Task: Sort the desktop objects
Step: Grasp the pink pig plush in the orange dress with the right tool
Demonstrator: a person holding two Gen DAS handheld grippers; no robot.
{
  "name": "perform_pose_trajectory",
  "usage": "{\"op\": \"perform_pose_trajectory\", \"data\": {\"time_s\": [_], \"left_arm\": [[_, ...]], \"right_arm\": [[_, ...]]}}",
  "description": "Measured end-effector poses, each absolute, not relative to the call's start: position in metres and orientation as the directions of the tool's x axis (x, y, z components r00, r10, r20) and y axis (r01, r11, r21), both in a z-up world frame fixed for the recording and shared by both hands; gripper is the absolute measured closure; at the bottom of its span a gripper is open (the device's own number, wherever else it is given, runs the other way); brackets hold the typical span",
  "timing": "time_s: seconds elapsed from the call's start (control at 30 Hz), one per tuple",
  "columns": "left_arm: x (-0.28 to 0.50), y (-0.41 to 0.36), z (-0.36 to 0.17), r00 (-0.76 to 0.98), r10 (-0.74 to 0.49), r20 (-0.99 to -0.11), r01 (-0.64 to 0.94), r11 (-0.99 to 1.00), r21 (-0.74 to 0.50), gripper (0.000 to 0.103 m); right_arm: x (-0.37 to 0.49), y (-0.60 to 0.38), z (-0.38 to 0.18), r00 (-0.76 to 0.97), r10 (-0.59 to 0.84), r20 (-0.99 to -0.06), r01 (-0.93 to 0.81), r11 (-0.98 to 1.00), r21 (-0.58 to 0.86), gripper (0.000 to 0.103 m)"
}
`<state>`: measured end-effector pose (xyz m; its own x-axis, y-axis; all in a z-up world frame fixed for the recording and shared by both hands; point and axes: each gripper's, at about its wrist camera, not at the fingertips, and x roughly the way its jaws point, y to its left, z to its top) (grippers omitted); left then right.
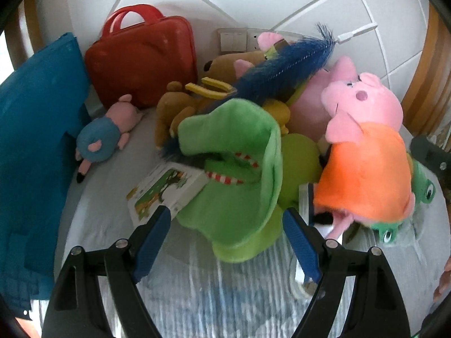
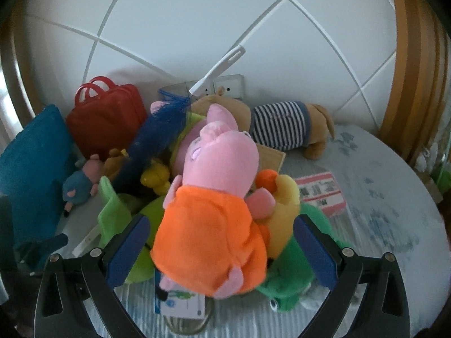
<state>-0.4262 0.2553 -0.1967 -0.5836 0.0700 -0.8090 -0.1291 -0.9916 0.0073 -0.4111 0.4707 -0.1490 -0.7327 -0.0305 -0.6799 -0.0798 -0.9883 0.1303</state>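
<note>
A heap of soft toys lies on a round table with a pale cloth (image 2: 380, 197). My left gripper (image 1: 227, 213) is open just above the cloth. A green crocodile plush (image 1: 239, 174) sits between its blue pads, and they do not press on it. My right gripper (image 2: 221, 219) is open too, its jaws on either side of a pink pig plush in an orange dress (image 2: 214, 225) (image 1: 363, 169). A yellow duck plush (image 2: 284, 205) and a green frog plush (image 2: 284, 290) lie right against the pig.
A red case (image 1: 141, 62) and a blue cushion (image 1: 36, 140) stand at the back left. A small pig in blue (image 1: 98, 138), a blue brush with a white handle (image 1: 282, 70), a striped dog plush (image 2: 282, 124), a white box (image 1: 163, 191) and a pink-edged packet (image 2: 321, 191) lie around. A wall is close behind.
</note>
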Motion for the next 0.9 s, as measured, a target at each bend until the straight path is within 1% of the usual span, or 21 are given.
{"op": "perform_pose_trajectory", "data": {"time_s": [0.2,0.4,0.47,0.53,0.67,0.73,0.77,0.8,0.83,0.87,0.9], "left_arm": [[-0.453,0.27,-0.199,-0.599,0.062,-0.799,-0.142,-0.989,0.029,0.021],[-0.476,0.268,-0.231,-0.554,0.024,-0.832,-0.118,-0.992,0.05,0.021],[-0.484,0.265,-0.241,-0.536,0.034,-0.843,-0.112,-0.993,0.031,0.021],[-0.49,0.266,-0.249,-0.534,0.02,-0.845,-0.108,-0.993,0.045,0.021],[-0.495,0.266,-0.252,-0.553,0.034,-0.832,-0.115,-0.993,0.035,0.022],[-0.494,0.265,-0.252,-0.561,0.051,-0.826,-0.128,-0.991,0.026,0.032],[-0.493,0.265,-0.25,-0.565,0.054,-0.823,-0.131,-0.991,0.025,0.044],[-0.491,0.266,-0.247,-0.572,0.06,-0.818,-0.138,-0.99,0.024,0.067],[-0.49,0.266,-0.245,-0.56,0.101,-0.822,-0.16,-0.987,-0.013,0.071],[-0.487,0.265,-0.24,-0.556,0.115,-0.823,-0.16,-0.987,-0.03,0.076],[-0.483,0.266,-0.237,-0.56,0.118,-0.82,-0.169,-0.985,-0.027,0.084]], "right_arm": [[-0.433,0.473,-0.159,-0.712,-0.045,-0.7,-0.078,-0.987,0.143,0.0],[-0.462,0.463,-0.174,-0.689,-0.045,-0.724,-0.07,-0.989,0.129,0.0],[-0.47,0.461,-0.183,-0.676,-0.055,-0.734,-0.065,-0.989,0.134,0.0],[-0.478,0.458,-0.194,-0.661,-0.058,-0.748,-0.058,-0.99,0.128,0.0],[-0.489,0.456,-0.211,-0.641,-0.055,-0.766,-0.064,-0.99,0.125,0.0],[-0.493,0.455,-0.215,-0.643,-0.041,-0.764,-0.069,-0.991,0.111,0.0],[-0.495,0.453,-0.217,-0.641,-0.041,-0.766,-0.063,-0.992,0.105,0.0],[-0.496,0.451,-0.219,-0.639,-0.04,-0.768,-0.057,-0.993,0.099,0.002],[-0.496,0.448,-0.22,-0.636,-0.038,-0.771,-0.042,-0.996,0.084,0.019],[-0.494,0.444,-0.22,-0.637,-0.054,-0.769,-0.019,-0.996,0.085,0.022],[-0.492,0.442,-0.219,-0.635,-0.051,-0.771,-0.017,-0.997,0.08,0.022]]}}
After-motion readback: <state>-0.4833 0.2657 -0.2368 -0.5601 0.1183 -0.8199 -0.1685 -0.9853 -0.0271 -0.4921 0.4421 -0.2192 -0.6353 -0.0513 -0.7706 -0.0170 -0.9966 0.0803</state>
